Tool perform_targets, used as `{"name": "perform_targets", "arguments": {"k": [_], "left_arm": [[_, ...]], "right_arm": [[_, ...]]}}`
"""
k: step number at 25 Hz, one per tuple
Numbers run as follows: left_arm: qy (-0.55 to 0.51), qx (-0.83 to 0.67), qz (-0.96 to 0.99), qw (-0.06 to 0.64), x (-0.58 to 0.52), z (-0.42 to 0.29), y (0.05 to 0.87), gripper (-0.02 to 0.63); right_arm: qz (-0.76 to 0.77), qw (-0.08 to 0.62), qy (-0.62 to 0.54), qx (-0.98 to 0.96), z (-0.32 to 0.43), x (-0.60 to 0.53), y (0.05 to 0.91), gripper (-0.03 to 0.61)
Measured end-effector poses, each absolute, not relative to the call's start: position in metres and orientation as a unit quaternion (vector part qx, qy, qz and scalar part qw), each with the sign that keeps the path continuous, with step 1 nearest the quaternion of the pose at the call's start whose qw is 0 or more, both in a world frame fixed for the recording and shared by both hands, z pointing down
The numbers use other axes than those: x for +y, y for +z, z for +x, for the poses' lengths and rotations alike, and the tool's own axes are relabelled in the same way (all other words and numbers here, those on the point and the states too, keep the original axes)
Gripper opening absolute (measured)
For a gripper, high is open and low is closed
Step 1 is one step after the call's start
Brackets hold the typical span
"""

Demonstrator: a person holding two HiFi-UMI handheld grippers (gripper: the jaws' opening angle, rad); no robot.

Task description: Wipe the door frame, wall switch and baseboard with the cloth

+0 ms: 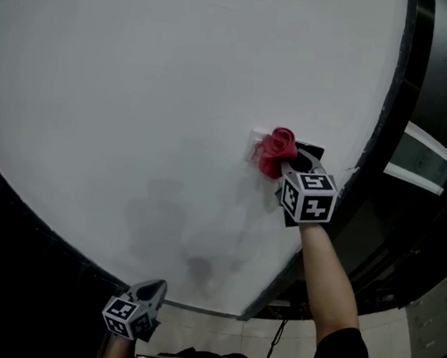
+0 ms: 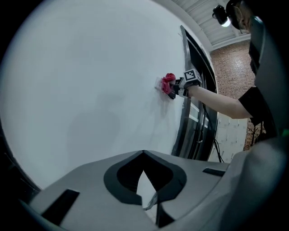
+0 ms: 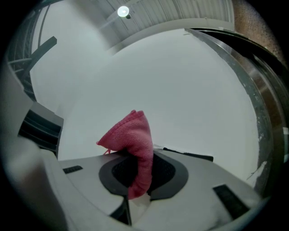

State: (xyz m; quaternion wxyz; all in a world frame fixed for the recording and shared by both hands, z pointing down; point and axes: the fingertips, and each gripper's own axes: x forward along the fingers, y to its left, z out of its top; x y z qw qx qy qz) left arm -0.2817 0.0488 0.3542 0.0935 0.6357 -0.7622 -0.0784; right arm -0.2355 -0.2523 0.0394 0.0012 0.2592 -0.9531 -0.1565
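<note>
My right gripper (image 1: 287, 166) is shut on a red cloth (image 1: 276, 149), and the bunched cloth is pressed against the white wall switch (image 1: 255, 144). In the right gripper view the cloth (image 3: 132, 135) sticks up from between the closed jaws of that gripper (image 3: 140, 157), with white wall behind. The left gripper view shows the same cloth (image 2: 168, 82) on the switch (image 2: 158, 84), just left of the dark door frame (image 2: 190, 103). My left gripper (image 1: 152, 292) hangs low, away from the wall, its jaws (image 2: 142, 152) shut with nothing in them.
The dark door frame (image 1: 387, 127) runs down the right of the white wall (image 1: 160, 97). A dark band (image 1: 37, 235) borders the wall's lower edge. Beyond the doorway are a brick wall (image 2: 235, 67) and hanging cables (image 2: 213, 144).
</note>
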Motion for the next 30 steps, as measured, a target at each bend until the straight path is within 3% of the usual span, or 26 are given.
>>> {"name": "perform_targets", "arguments": {"k": [30], "left_arm": [[-0.058, -0.736, 0.668, 0.095, 0.013, -0.246, 0.352, -0.008]], "right_arm": [[0.32, -0.001, -0.132, -0.938, -0.153, -0.313, 0.049, 0.059]]}}
